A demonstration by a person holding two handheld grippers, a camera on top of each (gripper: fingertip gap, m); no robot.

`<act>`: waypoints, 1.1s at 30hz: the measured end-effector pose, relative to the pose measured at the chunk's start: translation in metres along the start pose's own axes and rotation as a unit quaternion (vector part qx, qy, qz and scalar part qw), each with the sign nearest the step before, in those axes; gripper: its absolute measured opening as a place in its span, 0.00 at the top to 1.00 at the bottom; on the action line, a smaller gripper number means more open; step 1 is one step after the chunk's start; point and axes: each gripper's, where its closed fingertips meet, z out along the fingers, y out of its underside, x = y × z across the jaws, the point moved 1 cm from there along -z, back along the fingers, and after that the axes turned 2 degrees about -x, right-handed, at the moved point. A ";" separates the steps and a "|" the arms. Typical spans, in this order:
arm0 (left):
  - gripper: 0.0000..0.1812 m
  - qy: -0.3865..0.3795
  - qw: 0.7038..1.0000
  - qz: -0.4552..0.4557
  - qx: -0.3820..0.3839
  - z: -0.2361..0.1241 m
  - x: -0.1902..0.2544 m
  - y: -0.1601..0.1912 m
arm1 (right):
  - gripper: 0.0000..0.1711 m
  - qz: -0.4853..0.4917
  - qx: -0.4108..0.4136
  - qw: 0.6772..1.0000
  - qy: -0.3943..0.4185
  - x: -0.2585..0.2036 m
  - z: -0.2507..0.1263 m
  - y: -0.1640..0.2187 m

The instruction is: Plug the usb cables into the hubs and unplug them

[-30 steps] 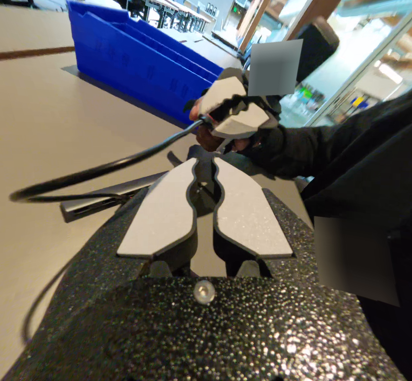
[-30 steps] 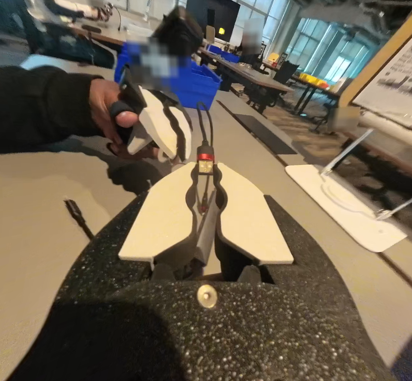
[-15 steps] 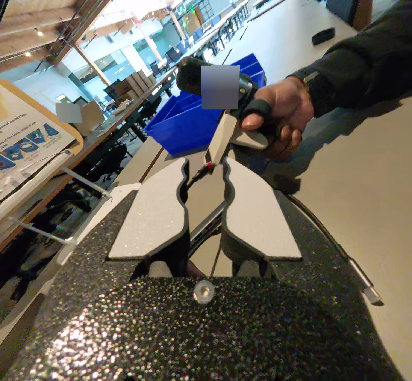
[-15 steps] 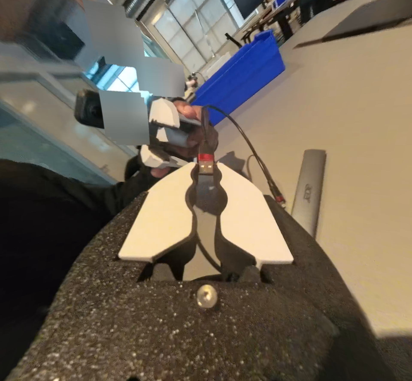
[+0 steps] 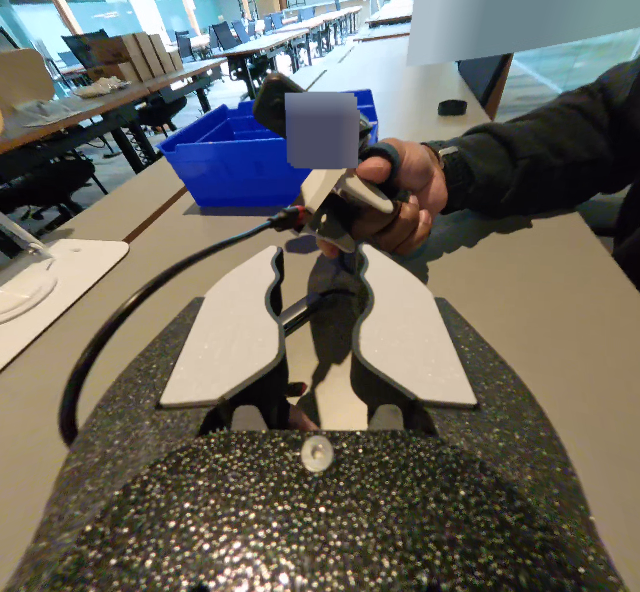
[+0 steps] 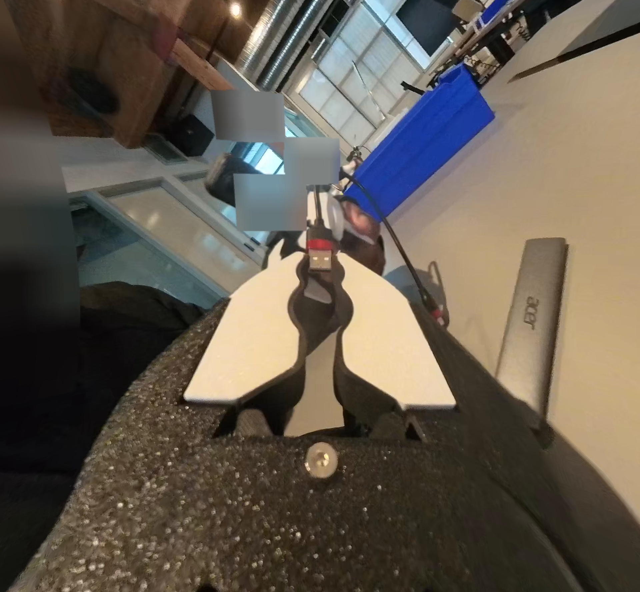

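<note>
Bright daylight from windows, soft shadows, fisheye-warped edges, slight motion blur.

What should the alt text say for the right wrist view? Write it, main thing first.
The right gripper is shut on a USB plug with a red collar, its black cable trailing off to the right. A grey USB hub lies on the beige table to the right, with a blue bin behind.

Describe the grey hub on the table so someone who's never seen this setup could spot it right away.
Start at the blue bin on the beige table. Nearer the camera than the bin, beside the right gripper, lies the hub: a long, flat, dark grey metal bar. Unlike the thin black cable next to it, it is rigid and straight, with light lettering on top.
</note>
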 end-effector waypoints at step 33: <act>0.96 0.082 0.987 0.133 0.036 -0.004 0.035 0.006 | 0.93 0.095 -0.148 0.980 -0.098 -0.019 0.013 0.053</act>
